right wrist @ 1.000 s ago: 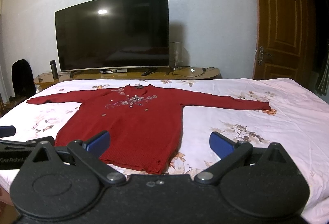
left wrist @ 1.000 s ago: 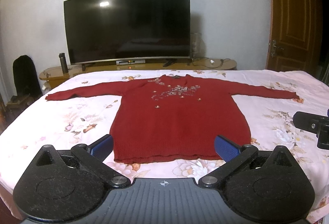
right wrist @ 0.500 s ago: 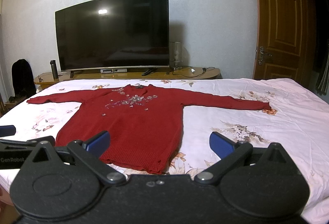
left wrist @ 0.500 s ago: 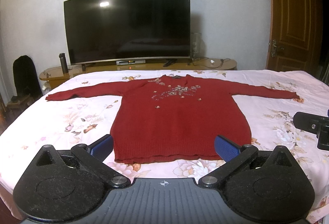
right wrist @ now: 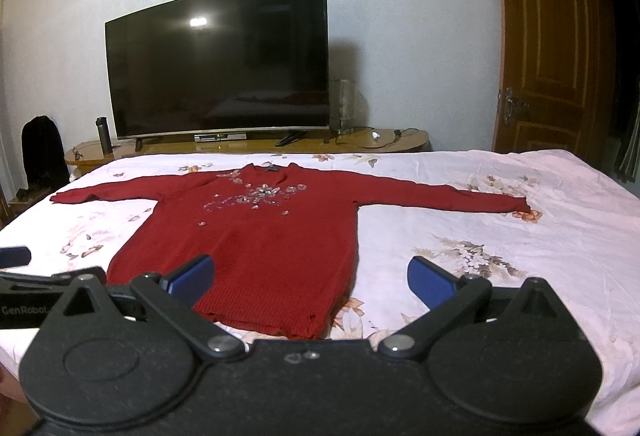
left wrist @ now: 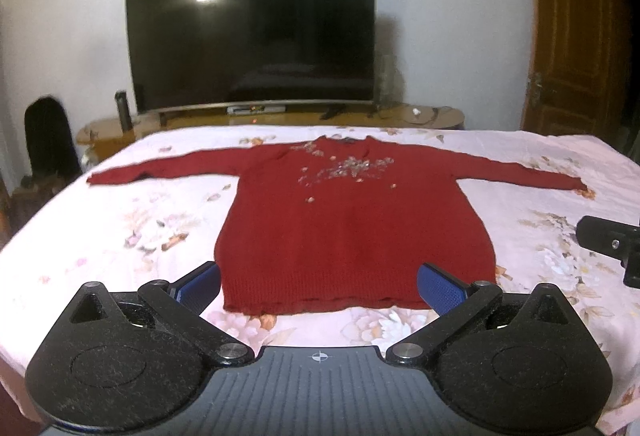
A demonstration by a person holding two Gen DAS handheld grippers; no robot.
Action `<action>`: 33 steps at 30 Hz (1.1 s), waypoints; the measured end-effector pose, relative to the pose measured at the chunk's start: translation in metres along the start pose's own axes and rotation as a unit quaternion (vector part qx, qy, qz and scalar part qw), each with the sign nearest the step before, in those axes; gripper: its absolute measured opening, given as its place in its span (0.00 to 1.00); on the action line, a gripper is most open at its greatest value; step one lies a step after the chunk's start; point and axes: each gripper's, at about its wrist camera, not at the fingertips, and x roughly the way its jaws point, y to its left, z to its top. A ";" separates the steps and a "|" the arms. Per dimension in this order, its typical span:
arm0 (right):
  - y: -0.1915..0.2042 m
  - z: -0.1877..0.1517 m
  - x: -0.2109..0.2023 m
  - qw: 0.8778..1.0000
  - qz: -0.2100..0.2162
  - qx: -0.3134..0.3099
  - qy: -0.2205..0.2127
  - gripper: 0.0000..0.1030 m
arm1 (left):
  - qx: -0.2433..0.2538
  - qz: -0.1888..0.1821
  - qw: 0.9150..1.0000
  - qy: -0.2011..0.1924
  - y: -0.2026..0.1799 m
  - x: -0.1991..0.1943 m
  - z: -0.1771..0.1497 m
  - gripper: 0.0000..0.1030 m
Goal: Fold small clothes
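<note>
Almost nothing has shifted since the earlier frames: the dark red knitted sweater with pale flower trim [left wrist: 352,236] lies flat, sleeves spread, on the pink floral bed [left wrist: 120,220], so folding has not begun. Left claw [left wrist: 319,282] and right claw [right wrist: 311,276] hover level near the hem, both wide open and empty.

The left gripper [left wrist: 319,286] has tipped slightly downward, so the red sweater [left wrist: 352,224] sits higher in its blurred view; the right view is unchanged.
</note>
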 end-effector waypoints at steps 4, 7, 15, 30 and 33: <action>-0.007 0.001 0.016 1.000 0.000 0.018 0.001 0.99 | -0.026 -0.004 1.000 0.000 0.018 0.014 0.001 1.00; -0.016 0.004 0.034 0.999 -0.014 0.029 0.003 1.00 | -0.016 -0.013 1.000 -0.004 0.023 0.038 0.013 1.00; -0.082 0.043 0.090 0.992 -0.069 0.096 -0.032 0.98 | -0.013 -0.048 0.998 -0.044 0.020 0.116 0.076 1.00; -0.311 0.056 0.247 0.941 -0.162 0.296 -0.028 0.53 | -0.037 -0.035 0.998 0.045 -0.029 0.275 0.102 1.00; -0.371 0.028 0.296 0.910 -0.162 0.381 -0.014 0.41 | -0.033 -0.021 0.996 0.076 -0.047 0.304 0.100 1.00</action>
